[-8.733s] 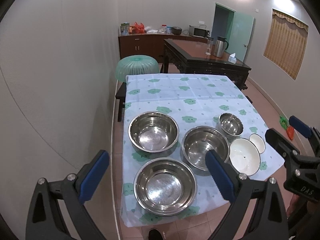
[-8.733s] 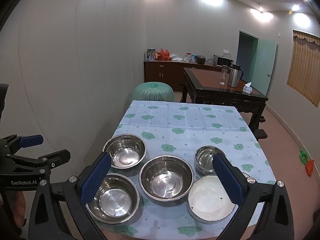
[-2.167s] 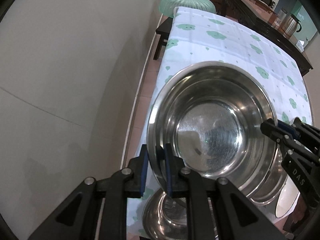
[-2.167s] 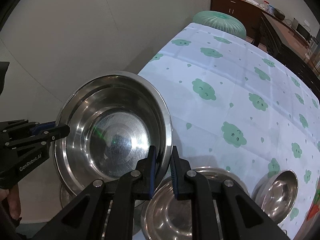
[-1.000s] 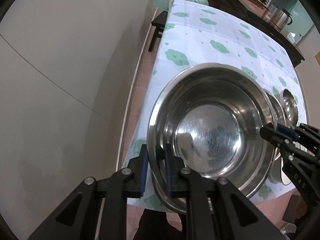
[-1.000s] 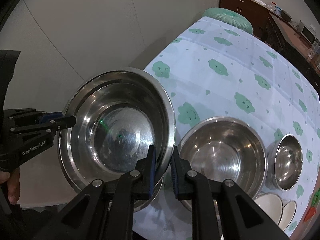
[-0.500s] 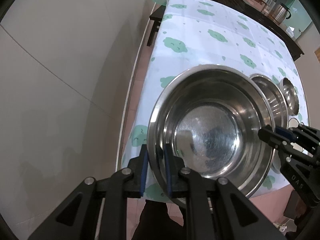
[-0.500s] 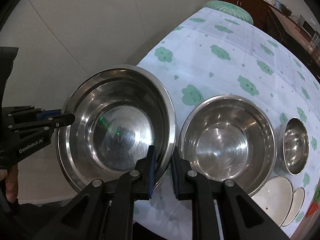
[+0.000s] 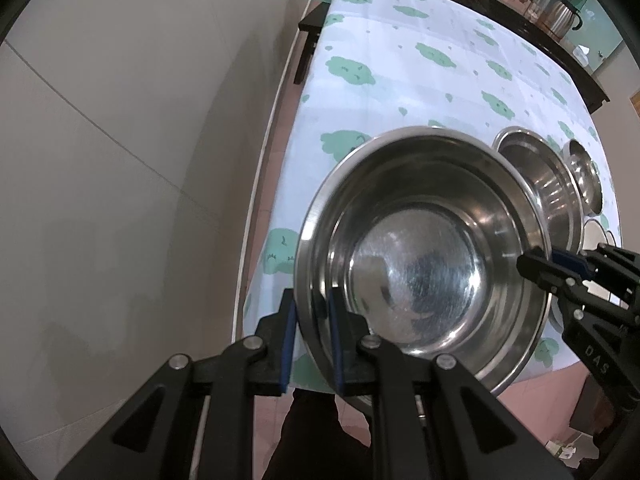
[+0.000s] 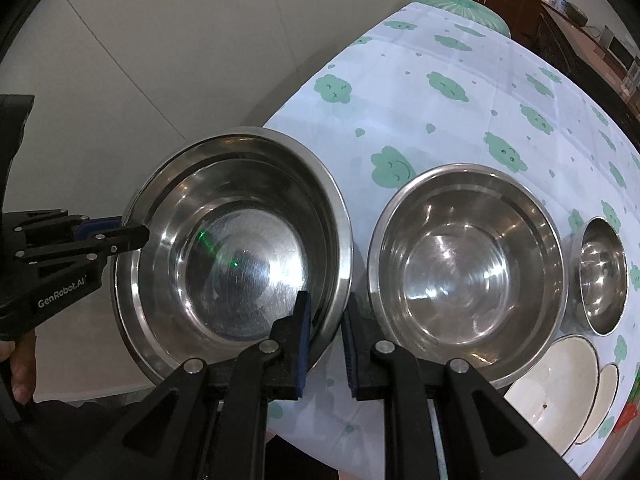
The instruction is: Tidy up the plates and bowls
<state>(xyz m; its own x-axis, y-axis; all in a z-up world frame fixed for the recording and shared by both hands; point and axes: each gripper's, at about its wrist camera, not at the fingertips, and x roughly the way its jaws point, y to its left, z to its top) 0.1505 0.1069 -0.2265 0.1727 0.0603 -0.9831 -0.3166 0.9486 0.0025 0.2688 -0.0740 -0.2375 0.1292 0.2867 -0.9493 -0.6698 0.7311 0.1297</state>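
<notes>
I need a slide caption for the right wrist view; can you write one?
Both grippers, right and left, clamp opposite rims of a large steel bowl beside a second steel bowl.

Even indoor light gives soft glare on the steel bowl [image 10: 240, 256], a green glint near its centre, slight blur at its twelve o'clock rim, and black fisheye corners.

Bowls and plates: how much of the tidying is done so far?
Done: little, no finished stack shows. In hand: the left tool and right tool both clamp the rim of the big bowl over the near edge of the cloth; another rim seems to peek out beneath it. Left: the medium bowl, small bowl and two plates sit side by side, unstacked.
</notes>
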